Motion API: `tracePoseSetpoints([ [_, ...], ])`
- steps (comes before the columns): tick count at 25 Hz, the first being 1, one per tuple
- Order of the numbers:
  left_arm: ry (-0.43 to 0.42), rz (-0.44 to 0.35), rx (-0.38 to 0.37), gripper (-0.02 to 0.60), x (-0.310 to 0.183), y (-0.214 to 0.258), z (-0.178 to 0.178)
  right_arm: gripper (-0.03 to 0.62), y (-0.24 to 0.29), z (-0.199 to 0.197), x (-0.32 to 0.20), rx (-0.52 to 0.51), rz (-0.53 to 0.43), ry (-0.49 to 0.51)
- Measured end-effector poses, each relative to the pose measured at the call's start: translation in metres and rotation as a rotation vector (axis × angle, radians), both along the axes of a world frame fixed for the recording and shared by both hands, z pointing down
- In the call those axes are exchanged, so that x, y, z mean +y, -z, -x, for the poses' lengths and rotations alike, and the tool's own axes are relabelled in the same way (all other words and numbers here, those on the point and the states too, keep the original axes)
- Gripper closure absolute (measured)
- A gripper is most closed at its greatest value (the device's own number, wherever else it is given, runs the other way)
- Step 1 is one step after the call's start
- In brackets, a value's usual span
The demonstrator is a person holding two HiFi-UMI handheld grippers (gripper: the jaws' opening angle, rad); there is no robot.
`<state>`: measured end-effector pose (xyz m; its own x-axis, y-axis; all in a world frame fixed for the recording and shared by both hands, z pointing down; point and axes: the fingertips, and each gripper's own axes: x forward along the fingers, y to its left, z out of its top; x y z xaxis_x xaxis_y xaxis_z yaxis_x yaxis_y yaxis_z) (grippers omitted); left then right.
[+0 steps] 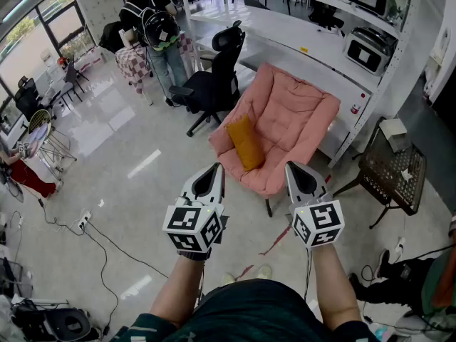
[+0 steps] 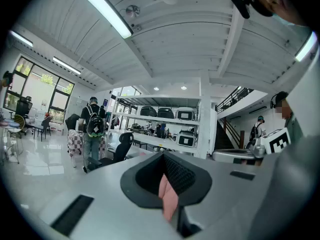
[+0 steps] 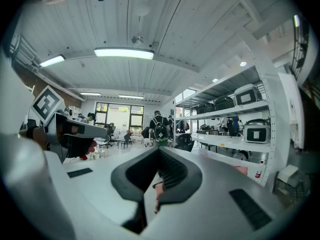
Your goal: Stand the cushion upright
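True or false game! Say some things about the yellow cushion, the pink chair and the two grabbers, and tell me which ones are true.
1. The yellow cushion is on the pink chair. True.
2. The left gripper is holding the cushion. False: its jaws are together on nothing, and it is in the air short of the chair.
3. A black office chair stands beside the pink chair. True.
4. The right gripper has its jaws wide open. False: they are together.
5. The person with the backpack sits in the office chair. False: that person stands beyond it.
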<state>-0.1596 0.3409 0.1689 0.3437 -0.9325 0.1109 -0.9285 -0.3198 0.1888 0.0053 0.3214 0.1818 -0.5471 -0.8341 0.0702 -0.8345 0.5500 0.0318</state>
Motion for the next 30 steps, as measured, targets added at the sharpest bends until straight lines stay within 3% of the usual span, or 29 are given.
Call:
tracePoseSetpoints([
  [15, 0.007, 0.013, -0.002, 0.575, 0.003, -0.003, -0.009, 0.591, -0.005, -0.003, 0.008, -0.020, 0.023, 0.038],
  [30, 0.022, 0.042, -0.025, 0.575, -0.008, -0.022, -0.053, 0.591, -0.023, -0.060, -0.001, -0.053, 0.036, 0.019],
])
